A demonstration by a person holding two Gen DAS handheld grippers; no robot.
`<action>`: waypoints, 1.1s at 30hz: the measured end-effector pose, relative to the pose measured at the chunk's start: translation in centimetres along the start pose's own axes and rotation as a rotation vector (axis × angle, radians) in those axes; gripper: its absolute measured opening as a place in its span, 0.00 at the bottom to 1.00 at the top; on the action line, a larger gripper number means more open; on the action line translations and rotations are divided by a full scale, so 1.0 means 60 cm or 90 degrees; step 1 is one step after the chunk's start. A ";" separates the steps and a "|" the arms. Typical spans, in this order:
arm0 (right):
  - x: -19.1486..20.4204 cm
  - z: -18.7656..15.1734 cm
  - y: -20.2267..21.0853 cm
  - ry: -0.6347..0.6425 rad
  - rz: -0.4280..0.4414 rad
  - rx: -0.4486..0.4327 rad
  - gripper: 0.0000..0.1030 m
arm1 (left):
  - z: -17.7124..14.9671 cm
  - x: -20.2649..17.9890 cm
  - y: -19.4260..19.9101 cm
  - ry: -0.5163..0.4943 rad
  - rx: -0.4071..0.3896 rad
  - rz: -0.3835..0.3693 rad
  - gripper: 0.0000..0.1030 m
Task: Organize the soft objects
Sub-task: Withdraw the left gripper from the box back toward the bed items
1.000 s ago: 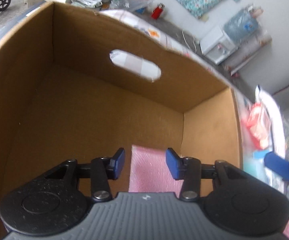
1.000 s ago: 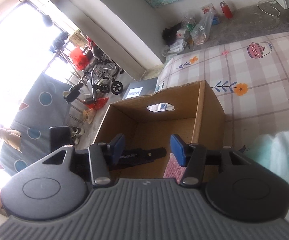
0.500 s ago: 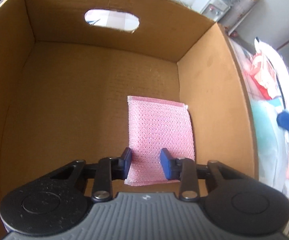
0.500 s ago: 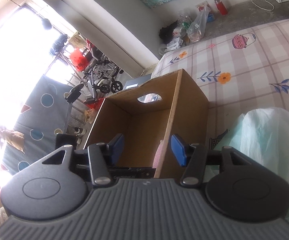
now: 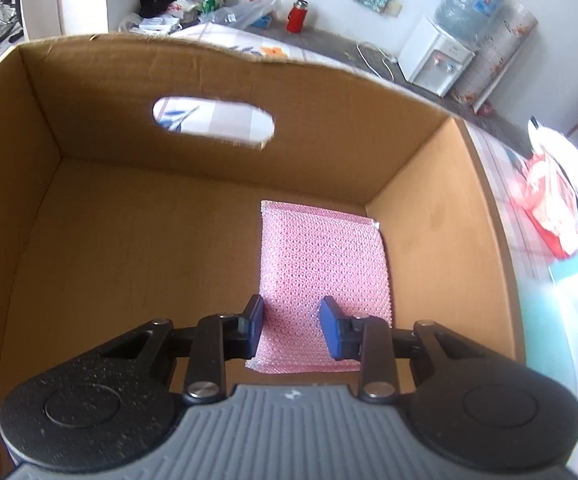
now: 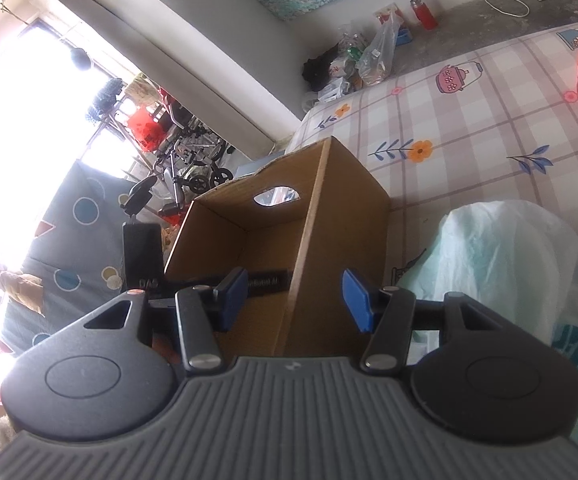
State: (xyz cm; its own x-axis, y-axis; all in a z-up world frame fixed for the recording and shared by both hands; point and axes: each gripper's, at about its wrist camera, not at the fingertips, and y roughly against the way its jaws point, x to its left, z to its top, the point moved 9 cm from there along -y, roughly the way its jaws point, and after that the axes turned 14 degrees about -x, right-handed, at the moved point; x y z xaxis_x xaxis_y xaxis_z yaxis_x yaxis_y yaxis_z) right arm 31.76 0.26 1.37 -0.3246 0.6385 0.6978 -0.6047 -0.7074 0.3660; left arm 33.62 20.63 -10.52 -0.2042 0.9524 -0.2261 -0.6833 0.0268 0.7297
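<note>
One pink mesh pad (image 5: 323, 276), cardboard box (image 5: 137, 248)

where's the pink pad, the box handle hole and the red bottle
pink pad (image 5: 321, 264): left wrist view, middle of its mesh face, lying on the box floor
handle hole (image 5: 213, 120): left wrist view, centre of the oval cut-out in the box's far wall
red bottle (image 5: 297, 20): left wrist view, on its body

Left gripper (image 5: 291, 330) angled down, empty; right gripper (image 6: 293, 300) wider, empty.
</note>
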 end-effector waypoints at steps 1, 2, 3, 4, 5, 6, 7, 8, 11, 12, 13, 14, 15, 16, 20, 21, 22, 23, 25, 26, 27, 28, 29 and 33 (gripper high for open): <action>-0.003 0.000 0.001 -0.001 -0.002 0.000 0.52 | 0.007 -0.003 -0.004 0.000 -0.006 0.004 0.31; -0.006 -0.001 0.003 -0.002 -0.004 -0.001 0.52 | 0.010 -0.003 -0.007 0.004 -0.011 0.006 0.31; -0.009 -0.001 0.005 -0.004 -0.007 -0.002 0.52 | 0.013 -0.002 -0.010 0.008 -0.015 0.008 0.31; -0.011 -0.001 0.006 -0.004 -0.010 -0.003 0.52 | 0.015 -0.004 -0.011 0.012 -0.017 0.010 0.32; -0.014 -0.001 0.007 -0.005 -0.012 -0.004 0.52 | 0.016 -0.005 -0.013 0.020 -0.017 0.011 0.32; -0.016 -0.001 0.009 -0.006 -0.015 -0.005 0.52 | 0.016 -0.004 -0.012 0.027 -0.018 0.012 0.32; -0.019 -0.003 0.012 -0.007 -0.018 -0.006 0.52 | 0.017 -0.004 -0.013 0.029 -0.020 0.010 0.32; -0.022 -0.004 0.013 -0.006 -0.021 -0.006 0.52 | 0.015 -0.002 -0.011 0.028 -0.023 0.010 0.33; -0.033 -0.011 0.020 -0.008 -0.033 -0.006 0.52 | 0.008 0.003 0.001 0.034 -0.023 0.022 0.51; -0.036 -0.012 0.023 -0.008 -0.036 -0.007 0.53 | 0.005 0.006 0.009 0.039 -0.022 0.028 0.57; -0.038 -0.014 0.027 -0.007 -0.040 -0.009 0.53 | 0.006 0.000 0.009 0.042 -0.023 0.032 0.59; -0.040 -0.014 0.032 -0.005 -0.042 -0.013 0.54 | 0.004 0.000 0.018 0.042 -0.025 0.033 0.59; -0.041 -0.014 0.037 -0.004 -0.045 -0.017 0.55 | 0.011 -0.002 0.021 0.041 -0.026 0.033 0.60; -0.043 -0.013 0.043 -0.004 -0.047 -0.021 0.55 | 0.012 -0.004 0.032 0.040 -0.031 0.032 0.62; -0.056 -0.006 0.075 -0.002 -0.054 -0.041 0.57 | 0.028 -0.012 0.091 0.040 -0.079 0.028 0.66; -0.059 -0.002 0.086 0.000 -0.057 -0.048 0.57 | 0.032 -0.016 0.109 0.040 -0.092 0.028 0.67; -0.063 0.001 0.098 0.002 -0.060 -0.056 0.57 | 0.037 -0.020 0.126 0.042 -0.103 0.027 0.67; -0.069 0.006 0.111 0.004 -0.064 -0.064 0.57 | 0.043 -0.025 0.145 0.046 -0.114 0.026 0.67; -0.086 0.019 0.144 0.008 -0.076 -0.088 0.57 | 0.059 -0.045 0.177 0.046 -0.138 0.017 0.67; -0.097 0.027 0.161 0.010 -0.084 -0.102 0.57 | 0.066 -0.058 0.193 0.040 -0.152 0.013 0.67; -0.108 0.035 0.179 0.009 -0.093 -0.115 0.57 | 0.074 -0.073 0.207 0.031 -0.164 0.008 0.68; -0.122 0.044 0.199 0.008 -0.104 -0.130 0.58 | 0.078 -0.090 0.218 0.021 -0.171 0.001 0.68; -0.137 0.053 0.218 0.006 -0.117 -0.144 0.58 | 0.080 -0.108 0.229 0.011 -0.175 -0.008 0.68; -0.202 0.081 0.290 0.004 -0.172 -0.189 0.58 | 0.074 -0.206 0.242 -0.039 -0.172 -0.062 0.68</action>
State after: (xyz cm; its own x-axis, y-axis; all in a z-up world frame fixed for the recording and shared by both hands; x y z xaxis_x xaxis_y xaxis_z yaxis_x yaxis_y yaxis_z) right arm 28.67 -21.25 2.28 -0.1282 0.7921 0.5967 -0.8525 -0.3954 0.3418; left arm 29.34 10.56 5.72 -0.0910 0.9660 -0.2418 -0.8610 0.0456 0.5065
